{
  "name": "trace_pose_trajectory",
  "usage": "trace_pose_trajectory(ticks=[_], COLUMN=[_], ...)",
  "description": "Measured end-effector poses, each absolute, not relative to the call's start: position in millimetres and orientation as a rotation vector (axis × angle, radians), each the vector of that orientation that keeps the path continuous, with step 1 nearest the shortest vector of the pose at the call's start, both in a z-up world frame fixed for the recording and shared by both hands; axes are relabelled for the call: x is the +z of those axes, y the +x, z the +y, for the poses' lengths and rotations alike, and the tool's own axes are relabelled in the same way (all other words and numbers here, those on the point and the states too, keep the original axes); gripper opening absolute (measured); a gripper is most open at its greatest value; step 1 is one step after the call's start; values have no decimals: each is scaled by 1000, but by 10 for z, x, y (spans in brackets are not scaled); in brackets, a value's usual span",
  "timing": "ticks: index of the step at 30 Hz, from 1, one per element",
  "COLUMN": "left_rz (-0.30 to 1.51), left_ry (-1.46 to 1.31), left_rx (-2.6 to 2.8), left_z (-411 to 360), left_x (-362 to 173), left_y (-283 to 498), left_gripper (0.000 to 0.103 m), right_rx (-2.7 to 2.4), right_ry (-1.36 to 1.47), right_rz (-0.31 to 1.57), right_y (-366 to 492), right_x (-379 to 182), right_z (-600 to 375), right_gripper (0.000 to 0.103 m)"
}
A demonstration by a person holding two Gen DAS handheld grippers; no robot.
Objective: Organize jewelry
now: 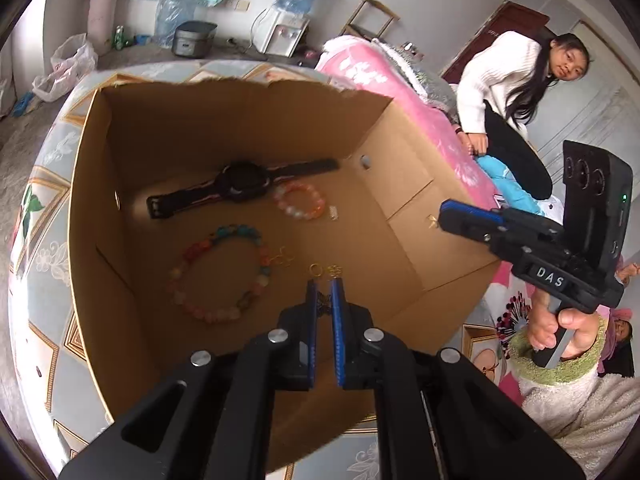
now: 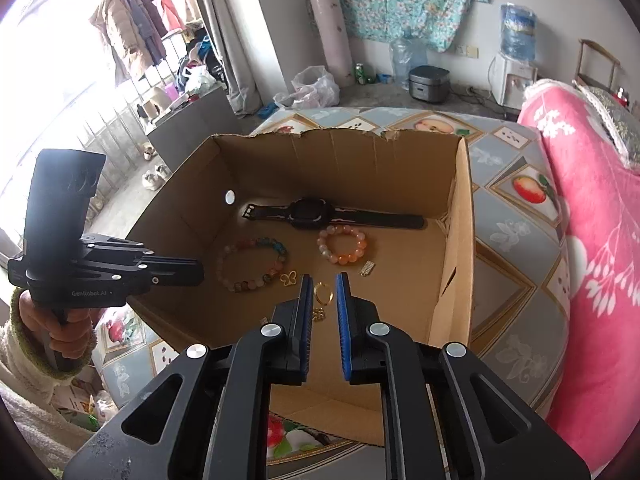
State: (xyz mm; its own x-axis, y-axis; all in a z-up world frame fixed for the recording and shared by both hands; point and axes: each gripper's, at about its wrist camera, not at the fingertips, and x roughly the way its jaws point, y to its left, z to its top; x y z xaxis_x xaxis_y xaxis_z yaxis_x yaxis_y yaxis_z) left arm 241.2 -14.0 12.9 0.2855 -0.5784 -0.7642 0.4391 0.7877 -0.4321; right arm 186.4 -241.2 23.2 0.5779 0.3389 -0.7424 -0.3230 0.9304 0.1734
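Small dark item [image 1: 325, 303] pinched in left gripper [image 1: 324, 285] too hidden to identify; tiny silver charm [image 2: 367, 269] near peach bracelet [image 2: 343, 245] unreadable.

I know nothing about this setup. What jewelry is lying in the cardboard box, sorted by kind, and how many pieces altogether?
Watch: 1
Bead bracelets: 2
Small gold pieces, a ring among them: 3 clearly seen
Small silver piece: 1
Total: 7 (another gold speck may be a further piece, too small to tell)
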Motion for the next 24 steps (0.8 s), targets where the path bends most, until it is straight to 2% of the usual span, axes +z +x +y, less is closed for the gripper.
trace_pose_trajectory(ticks=[11, 15, 16, 17, 19, 21, 22, 24], left_rz=[1097, 1045, 1020, 994, 944, 892, 858, 817], left_ry=[-172, -187, -185, -182, -182, -177, -166, -145], left_rx=[-684, -671, -658, -648, -625, -591, -563, -506], left_z=[-84, 11, 46, 82, 161, 247, 301, 380], left_x=[129, 239, 292, 347, 459, 575, 642, 715], left_y=[2394, 2300, 2256, 2208, 2112, 2010, 1939, 1841], left_gripper=[11, 16, 18, 21, 30, 48, 54, 74], right_rx=[351, 311, 301, 285, 262, 236, 228, 204], right_ry=[50, 65, 69, 78, 95, 119, 128, 154], right_rz=[818, 785, 780, 773, 761, 753, 754, 761], right_y=[1814, 1706, 1689, 1652, 1599, 1547, 1531, 1501], right_x=[369, 464, 481, 501, 525, 530, 525, 484], right_z=[-2582, -2702, -2730, -2770, -2835, -2904, -2933, -2999], right_gripper=[14, 23, 28, 32, 47, 54, 58, 64])
